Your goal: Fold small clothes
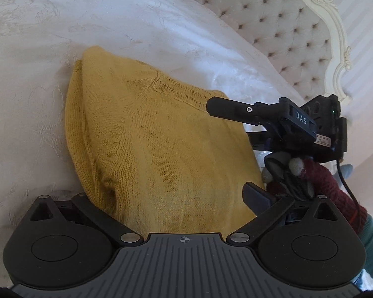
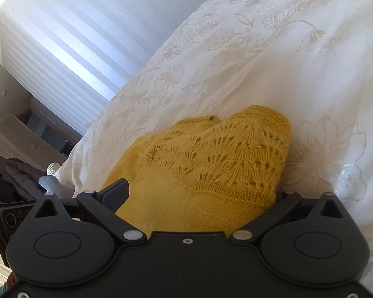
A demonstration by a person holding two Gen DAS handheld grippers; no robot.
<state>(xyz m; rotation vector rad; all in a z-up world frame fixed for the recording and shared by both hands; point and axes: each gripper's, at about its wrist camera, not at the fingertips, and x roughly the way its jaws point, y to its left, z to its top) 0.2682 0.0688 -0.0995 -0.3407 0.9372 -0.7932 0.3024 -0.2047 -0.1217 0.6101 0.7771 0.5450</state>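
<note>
Holding: we have both tongs down low on the yellow knit garment (image 1: pixel 161 149), which fills the lower centre of each wrist view and lies bunched on the bed.
Left tongs (image 1: pixel 176 198): the fingers stand wide apart with the knit bulging up between them; only the right finger (image 1: pixel 257 196) shows clearly, at lower right, its tip lying against the cloth. The left one is buried under the fabric, so we cannot tell whether any fold is truly caught.
Right tongs (image 2: pixel 199 191): also spread wide, the left finger (image 2: pixel 116 191) visible at lower left, the other hidden beneath the lacy yoke. Seen from the left wrist view, the right tongs sit at the right of the frame, one finger reaching over the garment's upper edge.
Garment: plain stitch in the left view; openwork lace in the right view, centre.
Bed cover (image 2: pixel 261 49): white, with pale floral embroidery, spreading across the upper frame.
Headboard (image 1: pixel 273 24): tufted, upper right of the left view.
Risks: we judge that closing now could pinch several layers, or the bed cover with them, dragging it along. Fingertips may snag the lace holes. Uneven pulls would skew the fold.
</note>
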